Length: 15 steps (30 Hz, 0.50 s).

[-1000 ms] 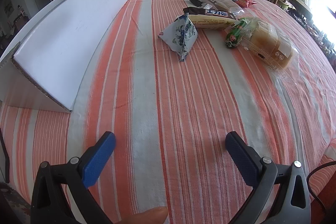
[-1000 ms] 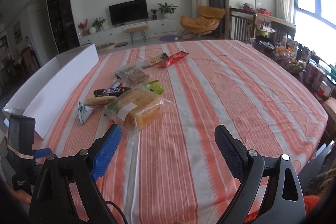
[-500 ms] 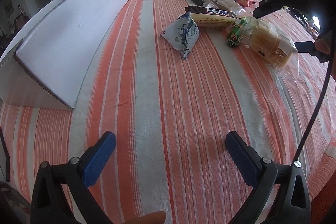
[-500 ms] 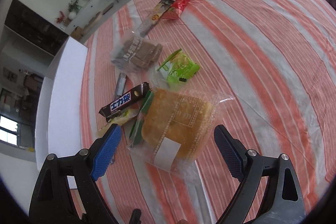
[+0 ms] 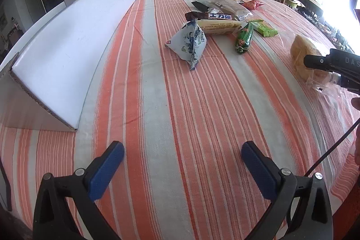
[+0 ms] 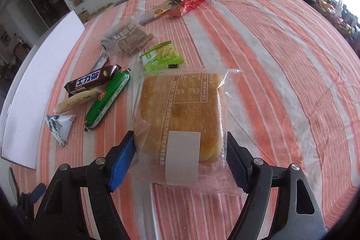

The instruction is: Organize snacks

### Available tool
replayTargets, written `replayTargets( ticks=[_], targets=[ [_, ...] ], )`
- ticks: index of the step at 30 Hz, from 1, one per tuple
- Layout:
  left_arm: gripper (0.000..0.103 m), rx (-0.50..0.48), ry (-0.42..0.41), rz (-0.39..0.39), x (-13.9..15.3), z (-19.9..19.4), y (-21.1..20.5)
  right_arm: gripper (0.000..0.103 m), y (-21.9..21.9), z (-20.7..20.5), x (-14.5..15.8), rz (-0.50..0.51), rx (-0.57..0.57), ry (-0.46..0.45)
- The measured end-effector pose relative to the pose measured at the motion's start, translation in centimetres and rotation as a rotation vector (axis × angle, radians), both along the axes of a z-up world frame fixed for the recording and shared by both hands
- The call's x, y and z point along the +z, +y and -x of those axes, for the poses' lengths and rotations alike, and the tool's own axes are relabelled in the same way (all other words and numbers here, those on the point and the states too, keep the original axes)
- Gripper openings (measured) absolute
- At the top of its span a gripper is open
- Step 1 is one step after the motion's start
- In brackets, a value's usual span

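A bagged bread loaf [image 6: 180, 109] in clear plastic lies on the striped tablecloth, and my right gripper [image 6: 180, 150] is open with its blue pads on either side of the loaf's near end. The loaf also shows at the right edge of the left wrist view [image 5: 303, 57], partly hidden by the right gripper's body. My left gripper [image 5: 182, 158] is open and empty above bare cloth. Left of the loaf lie a green sausage stick [image 6: 108, 98], a brown chocolate bar [image 6: 92, 81], a pale bar [image 6: 74, 101] and a blue-white triangular packet [image 6: 59, 127].
A white cardboard box [image 5: 65, 48] with a slanted wall stands along the table's left side. Farther back lie a green packet [image 6: 159, 57], a clear biscuit bag [image 6: 129, 37], a red packet [image 6: 191, 2] and a beige one [image 6: 162, 9]. Chairs stand beyond the table.
My right gripper has dropped down and forward onto the bread loaf, so its open fingers now flank it. The left gripper has barely moved.
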<state>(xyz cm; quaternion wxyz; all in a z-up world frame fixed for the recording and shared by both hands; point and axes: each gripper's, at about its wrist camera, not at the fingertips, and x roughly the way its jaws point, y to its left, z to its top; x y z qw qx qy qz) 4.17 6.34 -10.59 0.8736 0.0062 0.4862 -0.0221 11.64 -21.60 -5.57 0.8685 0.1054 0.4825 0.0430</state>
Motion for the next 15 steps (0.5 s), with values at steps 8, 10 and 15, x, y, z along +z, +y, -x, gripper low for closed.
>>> replayTargets(
  ticks=[8,10,15],
  targets=[
    [0.102,-0.034,-0.087,0.165,3.0,-7.2,0.6,0.08,-0.2,2.8,0.7,0.026,-0.047,-0.153],
    [0.098,-0.037,-0.074,0.153,2.5,-9.7,0.2,0.08,-0.1,2.3,0.3,0.023,-0.041,-0.134],
    [0.053,-0.056,-0.073,0.061,1.1,-12.1,-0.6,0.081,-0.7,2.6,0.0,-0.004,-0.053,-0.136]
  ],
)
